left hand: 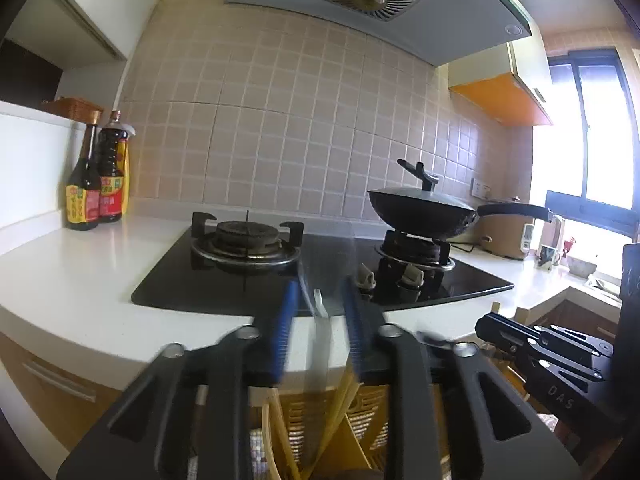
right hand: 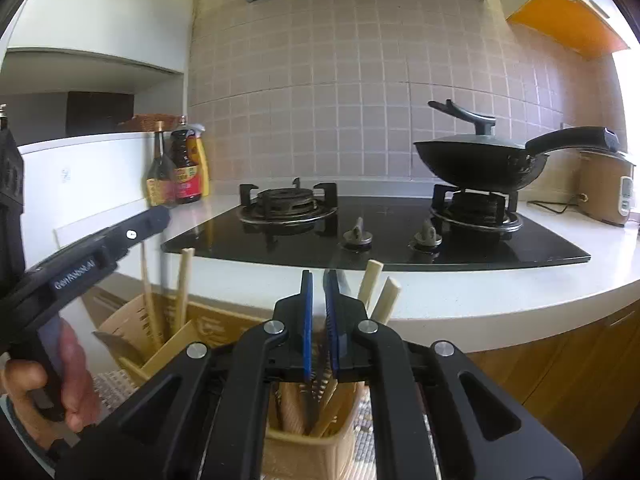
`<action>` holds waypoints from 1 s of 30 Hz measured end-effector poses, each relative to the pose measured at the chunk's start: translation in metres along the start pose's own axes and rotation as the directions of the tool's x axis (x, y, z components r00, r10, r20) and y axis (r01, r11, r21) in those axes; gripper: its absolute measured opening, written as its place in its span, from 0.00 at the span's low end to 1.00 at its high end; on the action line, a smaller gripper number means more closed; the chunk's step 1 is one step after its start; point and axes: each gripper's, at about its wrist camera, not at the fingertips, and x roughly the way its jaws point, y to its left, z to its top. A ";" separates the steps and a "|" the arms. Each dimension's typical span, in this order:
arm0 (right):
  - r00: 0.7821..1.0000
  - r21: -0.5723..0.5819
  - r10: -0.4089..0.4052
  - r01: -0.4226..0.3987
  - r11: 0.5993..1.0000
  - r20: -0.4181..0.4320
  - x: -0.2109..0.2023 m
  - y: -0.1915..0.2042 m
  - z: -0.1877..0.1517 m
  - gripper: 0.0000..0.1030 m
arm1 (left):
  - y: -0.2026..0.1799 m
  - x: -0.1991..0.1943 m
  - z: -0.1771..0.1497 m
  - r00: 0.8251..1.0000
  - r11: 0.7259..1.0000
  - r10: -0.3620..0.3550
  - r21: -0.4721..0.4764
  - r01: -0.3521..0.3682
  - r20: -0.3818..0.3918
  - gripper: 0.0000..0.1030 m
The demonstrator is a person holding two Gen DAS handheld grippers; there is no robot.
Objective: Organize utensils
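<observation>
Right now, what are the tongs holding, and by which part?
Right tongs pinch a dark utensil partway along it. Left tongs stand open around a clear strip, not gripping it.

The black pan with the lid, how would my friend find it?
Start at the shiny black glass stove top set in the white counter. It has two burners; the left burner is bare. The black lidded wok sits on the right burner, and its long handle points right toward the tan rice cooker.
</observation>
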 end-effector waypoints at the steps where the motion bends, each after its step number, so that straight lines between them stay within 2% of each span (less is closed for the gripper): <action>1: 1.000 0.005 0.008 -0.008 1.000 -0.006 -0.002 -0.001 0.000 0.06 | 0.000 -0.001 0.000 1.000 1.000 -0.004 -0.005 0.004 -0.005 0.27; 7: 0.996 0.073 0.071 -0.066 0.995 -0.062 -0.012 -0.012 -0.006 0.06 | 0.006 -0.007 -0.005 1.000 0.999 -0.020 -0.037 0.019 -0.022 0.27; 11: 0.985 0.143 0.157 -0.146 0.979 -0.071 -0.027 -0.026 -0.001 0.06 | 0.008 -0.009 -0.002 0.999 0.999 -0.033 -0.040 0.032 -0.022 0.33; 12: 0.983 0.160 0.171 -0.159 0.974 -0.069 -0.031 -0.029 0.001 0.10 | 0.009 -0.011 -0.001 0.999 0.998 -0.036 -0.043 0.035 -0.020 0.33; 14: 0.975 0.202 0.211 -0.195 0.960 -0.065 -0.038 -0.039 0.005 0.23 | 0.009 -0.012 0.000 0.999 0.998 -0.044 -0.049 0.043 -0.021 0.35; 15: 0.974 0.217 0.219 -0.200 0.956 -0.065 -0.040 -0.044 0.007 0.38 | 0.010 -0.013 0.001 0.998 0.997 -0.053 -0.054 0.051 -0.024 0.37; 16: 0.974 0.232 0.217 -0.196 0.953 -0.066 -0.041 -0.049 0.010 0.46 | 0.010 -0.013 0.002 0.998 0.997 -0.057 -0.057 0.055 -0.025 0.38; 19: 0.974 0.293 0.195 -0.154 0.944 -0.117 -0.034 -0.071 0.019 0.46 | 0.011 -0.016 0.005 0.997 0.995 -0.073 -0.063 0.071 -0.031 0.38; 21: 0.970 0.336 0.164 -0.096 0.937 -0.180 -0.019 -0.090 0.027 0.46 | 0.012 -0.017 0.008 0.996 0.995 -0.081 -0.065 0.079 -0.035 0.40; 23: 0.943 0.360 0.167 -0.055 0.931 -0.287 0.008 -0.103 0.034 0.46 | 0.013 -0.018 0.010 0.995 0.994 -0.087 -0.066 0.084 -0.039 0.40; 25: 0.909 0.378 0.164 -0.007 0.926 -0.384 0.031 -0.112 0.036 0.38 | 0.012 -0.019 0.012 0.995 0.994 -0.087 -0.064 0.084 -0.042 0.40; 26: 0.889 0.398 0.187 -0.006 0.918 -0.418 0.041 -0.115 0.037 0.37 | 0.012 -0.020 0.013 0.995 0.995 -0.086 -0.062 0.084 -0.041 0.40; 27: 0.856 0.440 0.239 -0.016 0.898 -0.458 0.054 -0.120 0.035 0.36 | 0.012 -0.021 0.014 0.996 0.995 -0.085 -0.058 0.083 -0.041 0.40; 30: 0.808 0.491 0.311 -0.030 0.871 -0.501 0.067 -0.124 0.023 0.36 | 0.012 -0.023 0.014 0.995 0.995 -0.085 -0.055 0.083 -0.042 0.40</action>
